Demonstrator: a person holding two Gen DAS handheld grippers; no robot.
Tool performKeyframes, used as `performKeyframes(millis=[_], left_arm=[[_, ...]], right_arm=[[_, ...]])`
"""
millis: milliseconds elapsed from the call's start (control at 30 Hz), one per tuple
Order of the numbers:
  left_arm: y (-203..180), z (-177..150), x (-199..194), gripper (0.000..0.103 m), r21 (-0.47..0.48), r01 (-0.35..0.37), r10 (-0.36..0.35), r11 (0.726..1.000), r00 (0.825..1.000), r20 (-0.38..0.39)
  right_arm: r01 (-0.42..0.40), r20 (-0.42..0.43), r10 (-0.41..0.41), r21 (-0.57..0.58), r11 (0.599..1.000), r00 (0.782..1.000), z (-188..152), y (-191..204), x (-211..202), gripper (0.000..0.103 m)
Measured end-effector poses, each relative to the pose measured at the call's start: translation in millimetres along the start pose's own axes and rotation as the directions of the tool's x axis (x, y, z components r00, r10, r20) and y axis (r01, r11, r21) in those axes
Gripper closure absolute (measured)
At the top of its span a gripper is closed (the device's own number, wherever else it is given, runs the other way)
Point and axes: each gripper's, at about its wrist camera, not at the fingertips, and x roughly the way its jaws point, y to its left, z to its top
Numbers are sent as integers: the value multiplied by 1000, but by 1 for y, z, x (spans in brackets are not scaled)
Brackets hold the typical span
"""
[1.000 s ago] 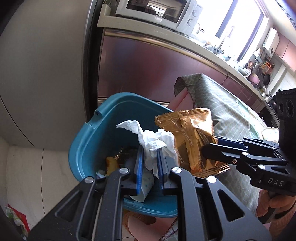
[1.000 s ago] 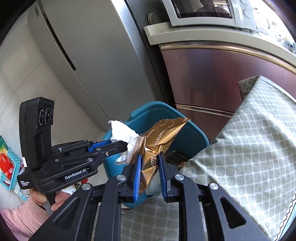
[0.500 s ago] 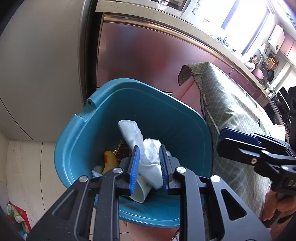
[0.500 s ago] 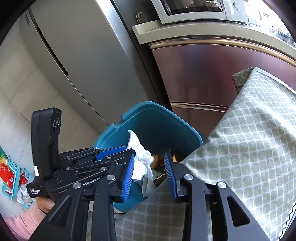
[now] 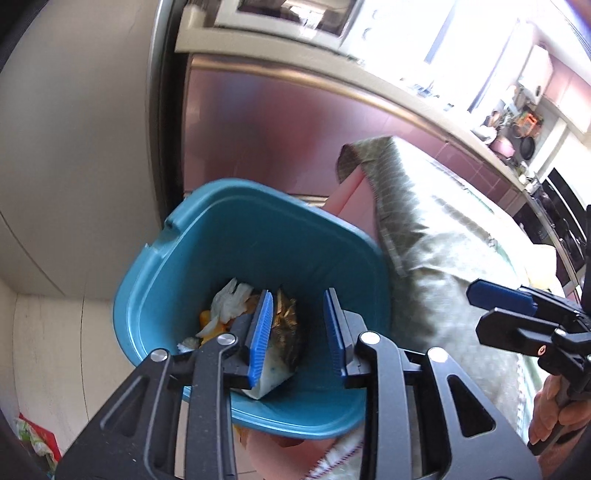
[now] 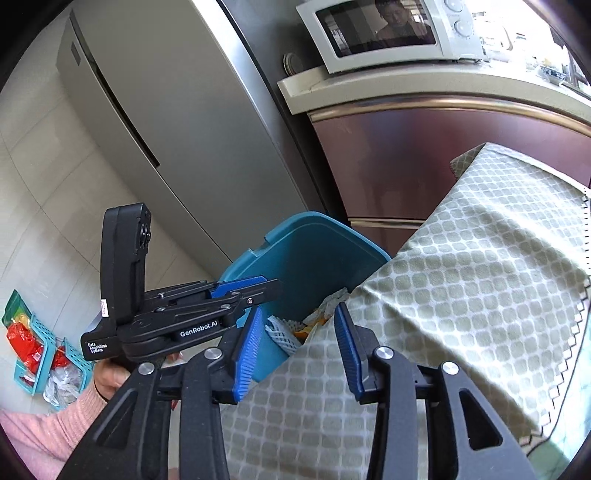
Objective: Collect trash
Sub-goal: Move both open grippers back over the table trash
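Left tongs gape wide over the teal bin, centre of the left-wrist frame; nothing between the blue pads.

Right tongs likewise wide, empty, over the green-patterned cloth on the surface, lower centre of the right-wrist frame.

Trash lies at the bin bottom, counted where visible:
- one crumpled white tissue, long axis running lower left to upper right
- one gold snack wrapper, crinkled, long axis roughly vertical in frame, partly behind the left pad
- orange scraps, number unclear
- one white piece with blue specks at the lower edge, identity unclear

Bin count: one, just beside the cloth edge, in front of the steel refrigerator.

One microwave, upper right of the right-wrist frame.
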Motion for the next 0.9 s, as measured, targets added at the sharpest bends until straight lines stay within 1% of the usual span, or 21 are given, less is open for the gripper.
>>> performKeyframes(millis=[100, 167, 267, 367, 467, 567, 733, 900], left_arm=[[-16, 3, -14, 71, 29, 33, -34, 999, 999, 38], [-31, 4, -25, 69, 56, 69, -72, 996, 995, 61], [-56, 5, -33, 67, 101, 117, -125, 988, 989, 77], [-86, 4, -37, 66, 154, 167, -180, 974, 981, 75], [-117, 0, -37, 65, 209, 210, -226, 955, 972, 58], [-153, -5, -30, 65, 261, 250, -265, 932, 964, 25], [-213, -18, -20, 65, 342, 297, -305, 892, 952, -32], [-270, -31, -6, 64, 407, 335, -334, 850, 940, -77]], right_arm=[[0, 42, -1, 2, 1000, 999, -10, -3, -24, 59], [2, 67, -3, 11, 1000, 998, -17, -6, -40, 58], [27, 107, -31, 38, 999, 994, -30, -16, -66, 58], [57, 151, -70, 86, 995, 986, -46, -30, -95, 58], [106, 189, -131, 138, 985, 973, -66, -47, -127, 58], [144, 217, -189, 207, 968, 958, -87, -68, -156, 58], [198, 248, -283, 318, 927, 927, -118, -107, -200, 58], [222, 270, -348, 405, 887, 898, -139, -142, -229, 58]])
